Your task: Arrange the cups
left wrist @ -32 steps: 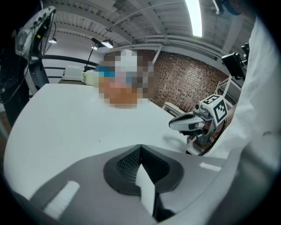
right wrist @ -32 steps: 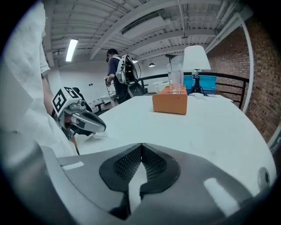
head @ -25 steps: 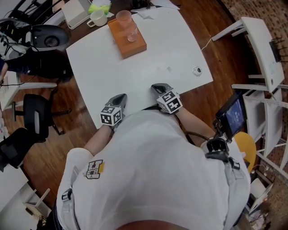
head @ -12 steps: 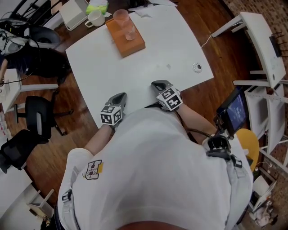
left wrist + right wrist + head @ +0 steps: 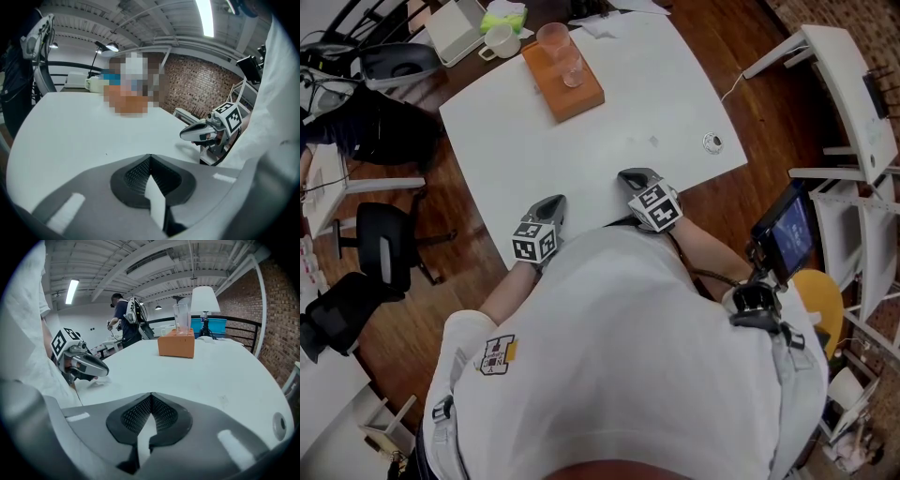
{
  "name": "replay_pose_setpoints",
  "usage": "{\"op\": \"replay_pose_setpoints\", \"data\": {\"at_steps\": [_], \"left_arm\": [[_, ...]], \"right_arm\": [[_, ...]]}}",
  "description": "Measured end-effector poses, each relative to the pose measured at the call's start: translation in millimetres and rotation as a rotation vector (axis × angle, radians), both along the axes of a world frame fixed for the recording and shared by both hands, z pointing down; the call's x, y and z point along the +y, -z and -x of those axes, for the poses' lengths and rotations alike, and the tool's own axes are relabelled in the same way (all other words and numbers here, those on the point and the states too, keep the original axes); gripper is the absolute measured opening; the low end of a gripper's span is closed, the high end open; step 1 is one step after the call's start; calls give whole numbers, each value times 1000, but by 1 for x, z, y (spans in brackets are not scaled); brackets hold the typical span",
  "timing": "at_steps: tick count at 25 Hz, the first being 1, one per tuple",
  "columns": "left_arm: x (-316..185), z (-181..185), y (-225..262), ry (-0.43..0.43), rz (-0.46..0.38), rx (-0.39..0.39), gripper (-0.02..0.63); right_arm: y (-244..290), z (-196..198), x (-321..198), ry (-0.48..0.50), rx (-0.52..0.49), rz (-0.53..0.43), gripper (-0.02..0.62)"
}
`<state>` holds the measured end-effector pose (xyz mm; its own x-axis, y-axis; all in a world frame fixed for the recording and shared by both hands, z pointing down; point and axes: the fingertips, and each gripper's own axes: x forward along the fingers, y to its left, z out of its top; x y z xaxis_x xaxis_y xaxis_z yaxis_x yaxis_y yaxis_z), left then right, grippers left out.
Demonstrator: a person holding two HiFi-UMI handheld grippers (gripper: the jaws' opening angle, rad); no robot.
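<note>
A: L claw (image 5: 149,161), state?
B: Pressed together, nothing pinched. It's held low at the near edge of the white desk (image 5: 609,112), tip angled down.
A: R claw (image 5: 150,404)?
B: Likewise closed up, nothing btwn the jaws. It's held near the L one but apart from it, at the same near edge. Both are pointed toward the desk's far side.
A: What's seen mid-desk?
B: A small round fitting (image 5: 712,143), set nr the R edge.
A: And the cups?
B: A clear cup (image 5: 560,45) is stood upright on an orange box (image 5: 567,84) at the desk's far edge, well apart from both claws. A white mug (image 5: 500,39) is seen past that edge, off the desk, beside a white tray (image 5: 457,23).
A: Further back?
B: A person w/ a backpack (image 5: 125,317) is seen standing in the room.
</note>
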<state>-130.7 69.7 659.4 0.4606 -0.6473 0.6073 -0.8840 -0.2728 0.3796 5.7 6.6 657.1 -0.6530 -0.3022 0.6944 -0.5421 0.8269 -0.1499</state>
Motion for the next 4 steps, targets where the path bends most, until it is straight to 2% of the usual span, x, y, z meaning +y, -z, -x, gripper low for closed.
{"op": "replay_pose_setpoints", "data": {"at_steps": [4], "left_arm": [[-1, 2, 1, 9, -3, 1, 0]], "right_arm": [[3, 3, -4, 4, -3, -11, 0]]}}
